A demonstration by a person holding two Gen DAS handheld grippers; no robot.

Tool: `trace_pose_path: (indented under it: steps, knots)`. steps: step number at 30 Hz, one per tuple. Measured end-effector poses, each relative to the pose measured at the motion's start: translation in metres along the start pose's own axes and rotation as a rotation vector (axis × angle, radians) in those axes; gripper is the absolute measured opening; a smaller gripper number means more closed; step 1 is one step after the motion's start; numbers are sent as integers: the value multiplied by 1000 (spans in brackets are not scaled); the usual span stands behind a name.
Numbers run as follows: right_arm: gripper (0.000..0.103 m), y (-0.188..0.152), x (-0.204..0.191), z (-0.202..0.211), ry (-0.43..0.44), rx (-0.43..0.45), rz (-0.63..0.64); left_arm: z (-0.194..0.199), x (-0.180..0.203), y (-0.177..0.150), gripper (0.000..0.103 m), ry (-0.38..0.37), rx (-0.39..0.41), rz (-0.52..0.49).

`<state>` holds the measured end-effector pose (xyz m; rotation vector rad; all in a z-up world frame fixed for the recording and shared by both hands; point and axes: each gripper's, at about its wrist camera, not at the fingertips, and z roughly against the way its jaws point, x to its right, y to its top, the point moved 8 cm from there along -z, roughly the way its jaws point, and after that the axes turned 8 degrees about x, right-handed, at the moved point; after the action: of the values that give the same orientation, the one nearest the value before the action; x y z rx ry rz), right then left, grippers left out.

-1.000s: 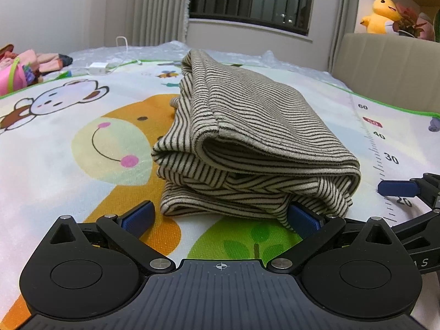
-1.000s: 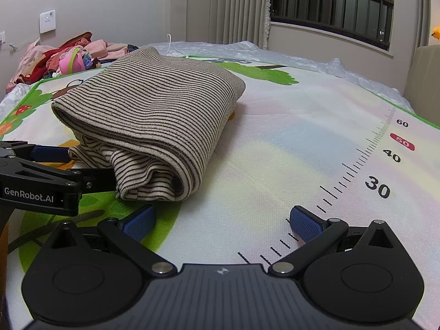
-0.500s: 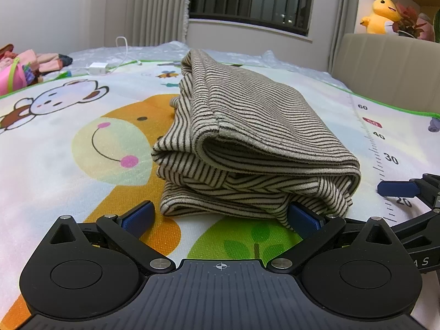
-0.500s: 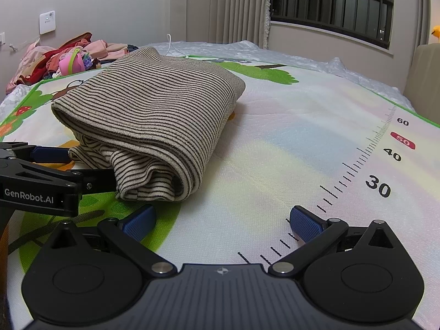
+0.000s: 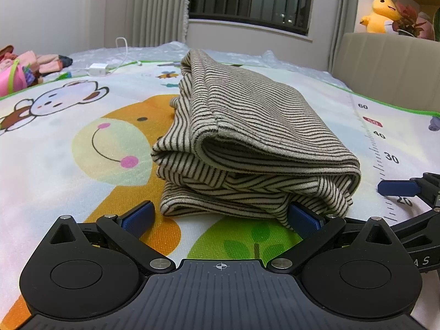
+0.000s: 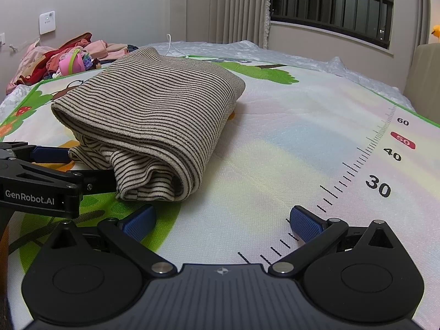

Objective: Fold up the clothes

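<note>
Plainly, in the left wrist view the left gripper (image 5: pixel 220 216) sat low on the mat (image 5: pixel 82 165) with its jaws spread wide, holding nothing; its right pad was touching, perhaps tucked just under, the near corner of the top (image 5: pixel 247 148), while its left pad lay just beside the other near corner. That top, a beige knit with thin dark stripes, rested folded into a thick bundle of several layers near the mat's middle, its rolled edge facing the camera and loose inner layers showing paler, wider stripes. It looked soft, light and floppy, so the layers would likely slump or slide apart if lifted by one corner; the firm rolled fold on its right side seemed the best place to grip, or both near corners together. In the right wrist view the right gripper (image 6: pixel 222 221) was likewise spread and empty, resting on the mat just short of the bundle's near right corner, beside the printed ruler (image 6: pixel 365 165). From there the top lay ahead and to the left, flat-topped and tidy, with a heap of clothes (image 6: pixel 63 60) well apart at the far edge.
</note>
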<state>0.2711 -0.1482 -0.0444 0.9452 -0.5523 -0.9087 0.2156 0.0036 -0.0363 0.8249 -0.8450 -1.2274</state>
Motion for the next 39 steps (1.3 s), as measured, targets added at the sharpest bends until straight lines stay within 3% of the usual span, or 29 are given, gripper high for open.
trace_pose_path:
  steps: [39]
  knots:
    - [103, 1, 0, 0, 4, -4, -6, -1, 2, 0, 103, 4, 1, -15]
